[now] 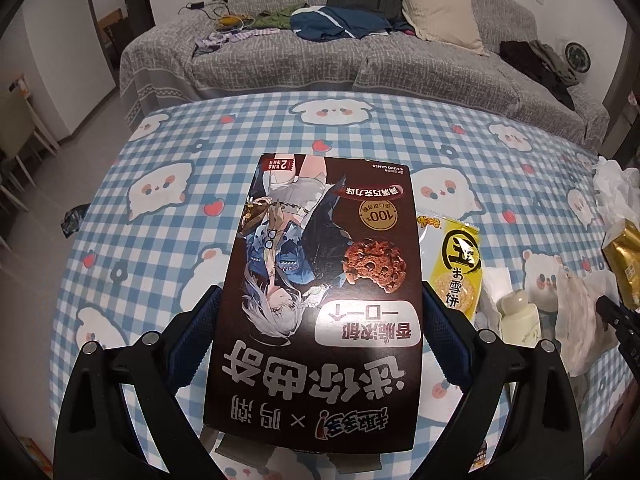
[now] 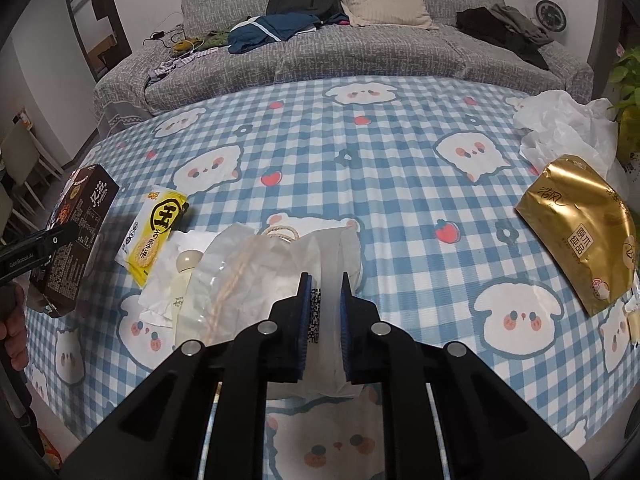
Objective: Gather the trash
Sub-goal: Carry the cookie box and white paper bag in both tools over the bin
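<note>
The left gripper (image 1: 320, 344) is clamped across the width of a dark chocolate-cookie box (image 1: 316, 300), its blue pads pressing the two long sides, so the flat carton rides face-up and clear of the checked cloth on the desk (image 1: 360, 128); gripping the narrow dimension probably keeps a light, empty box from twisting. In the right wrist view the same box hangs at the desk's left edge. The right gripper (image 2: 325, 320) is nearly closed, pinching a fold of a white paper bag with a twine handle (image 2: 276, 276) near the desk's front edge; a thin, crumpled bag gives no firm body, so a pinch on a pleat looks like the only sure hold. Not yet gathered, between the two grippers, lie a yellow rice-cracker wrapper (image 2: 154, 232), a small pale bottle (image 2: 185, 276) on white paper, and, toward the right edge, a gold tissue pack (image 2: 584, 228) beside a crumpled white plastic bag (image 2: 560, 128). That bag may serve as the collection point.
</note>
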Available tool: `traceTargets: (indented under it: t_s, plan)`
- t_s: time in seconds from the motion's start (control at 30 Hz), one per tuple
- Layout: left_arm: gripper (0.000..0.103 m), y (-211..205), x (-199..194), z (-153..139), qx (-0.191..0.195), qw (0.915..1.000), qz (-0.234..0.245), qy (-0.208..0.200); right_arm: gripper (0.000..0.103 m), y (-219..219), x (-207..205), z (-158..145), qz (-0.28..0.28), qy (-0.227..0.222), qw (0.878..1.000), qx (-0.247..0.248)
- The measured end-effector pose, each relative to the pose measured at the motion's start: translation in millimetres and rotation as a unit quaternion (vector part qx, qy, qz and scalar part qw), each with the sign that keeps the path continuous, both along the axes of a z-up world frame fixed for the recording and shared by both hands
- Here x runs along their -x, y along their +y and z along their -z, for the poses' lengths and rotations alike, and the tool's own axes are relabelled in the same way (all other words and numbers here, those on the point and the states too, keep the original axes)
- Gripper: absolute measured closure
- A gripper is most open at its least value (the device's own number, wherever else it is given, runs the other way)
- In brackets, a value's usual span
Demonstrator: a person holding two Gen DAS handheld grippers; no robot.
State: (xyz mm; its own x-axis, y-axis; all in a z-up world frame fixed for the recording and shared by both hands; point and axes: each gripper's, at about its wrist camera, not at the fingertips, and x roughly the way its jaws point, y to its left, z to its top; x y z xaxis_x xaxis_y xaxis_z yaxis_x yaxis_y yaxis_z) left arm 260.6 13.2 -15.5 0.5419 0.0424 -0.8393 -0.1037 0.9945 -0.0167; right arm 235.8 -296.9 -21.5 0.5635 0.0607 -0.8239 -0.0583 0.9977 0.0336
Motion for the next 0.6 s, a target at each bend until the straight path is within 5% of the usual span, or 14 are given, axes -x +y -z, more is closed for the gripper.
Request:
traceTargets:
  t_s: [0.6]
  plan:
    - [0.012, -7.8, 67.6, -10.6, 0.016, 0.9997, -0.013, -0.009, 0.091, 9.7, 56.4, -23.3, 0.001, -0.034, 0.999, -0.004]
